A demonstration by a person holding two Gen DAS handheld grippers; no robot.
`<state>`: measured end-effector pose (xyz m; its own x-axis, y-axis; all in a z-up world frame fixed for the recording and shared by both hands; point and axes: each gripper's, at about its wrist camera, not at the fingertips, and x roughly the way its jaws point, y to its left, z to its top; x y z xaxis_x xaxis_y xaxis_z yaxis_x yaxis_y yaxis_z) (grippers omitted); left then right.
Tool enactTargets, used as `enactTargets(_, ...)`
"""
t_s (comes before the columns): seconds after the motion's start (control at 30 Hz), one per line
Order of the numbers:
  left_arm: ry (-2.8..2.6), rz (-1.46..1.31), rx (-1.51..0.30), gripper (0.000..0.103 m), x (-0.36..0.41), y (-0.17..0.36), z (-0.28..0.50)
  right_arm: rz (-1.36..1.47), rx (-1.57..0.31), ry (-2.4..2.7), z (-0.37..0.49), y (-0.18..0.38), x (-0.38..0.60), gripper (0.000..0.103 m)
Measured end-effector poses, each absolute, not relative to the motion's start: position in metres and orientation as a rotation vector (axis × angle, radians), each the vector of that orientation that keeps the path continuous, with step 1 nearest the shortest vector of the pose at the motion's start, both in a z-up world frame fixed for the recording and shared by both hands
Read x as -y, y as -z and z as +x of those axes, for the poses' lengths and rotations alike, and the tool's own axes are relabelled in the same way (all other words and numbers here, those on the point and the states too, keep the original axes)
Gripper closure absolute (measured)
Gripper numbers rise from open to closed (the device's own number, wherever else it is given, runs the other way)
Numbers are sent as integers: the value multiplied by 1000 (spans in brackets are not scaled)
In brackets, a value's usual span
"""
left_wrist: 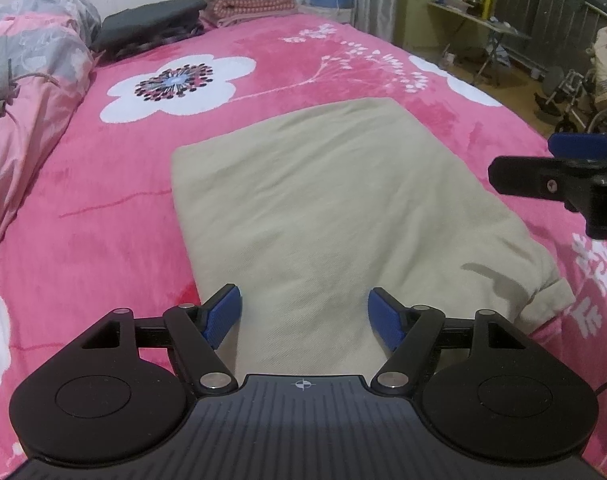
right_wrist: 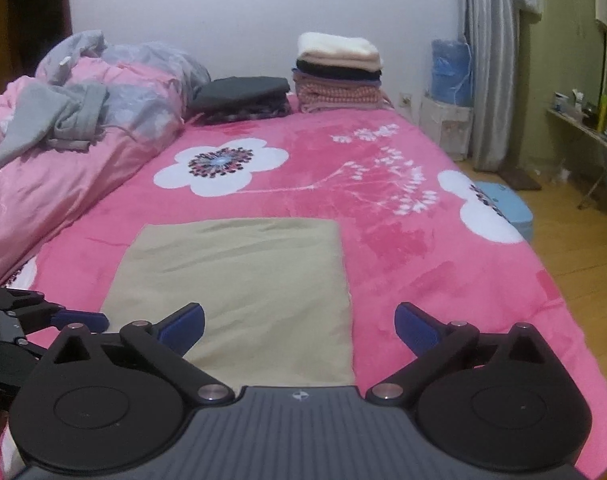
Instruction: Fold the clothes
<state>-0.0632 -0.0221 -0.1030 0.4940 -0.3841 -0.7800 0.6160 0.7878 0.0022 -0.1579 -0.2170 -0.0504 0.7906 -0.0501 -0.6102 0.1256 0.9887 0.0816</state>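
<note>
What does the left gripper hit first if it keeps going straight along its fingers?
Most likely the folded beige cloth rectangle: the open left gripper points along its length, low over it. Past that lies the pink floral fleece blanket. How high the gripper sits above the cloth is hard to judge.

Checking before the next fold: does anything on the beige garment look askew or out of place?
Mostly tidy. The beige garment lies flat as a rectangle on the pink blanket, but a cuffed end sticks out past its near right corner in the left wrist view, breaking the neat outline. Both tongs are open, holding nothing.
</note>
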Motion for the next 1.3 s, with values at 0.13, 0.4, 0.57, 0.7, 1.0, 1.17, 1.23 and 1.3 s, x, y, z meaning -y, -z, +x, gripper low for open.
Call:
enactTargets(0.13, 591, 292, -886, 25, 23, 102, -61, 118, -668, 85, -153, 51, 217, 0)
enactTargets(0.4, 546, 298, -930, 14, 27, 102, -55, 99, -705, 53, -131, 57, 217, 0)
enactTargets(0.57, 514, 292, -959, 8, 27, 102, -53, 77, -735, 38, -116, 63, 216, 0)
enactTargets(0.7, 504, 294, -966, 7, 28, 102, -52, 22, -780, 58, -102, 77, 214, 0)
enactTargets(1.0, 488, 279, -991, 4, 27, 103, -49, 22, -788, 20, -90, 84, 216, 27)
enactTargets(1.17, 485, 278, -994, 4, 27, 104, -49, 1, -767, 12, -82, 85, 213, 43)
enactTargets(1.23, 483, 278, -996, 3, 27, 104, -49, -3, -759, 14, -79, 85, 214, 52)
enactTargets(1.3, 482, 277, -996, 3, 27, 104, -49, -8, -743, 18, -77, 83, 213, 59)
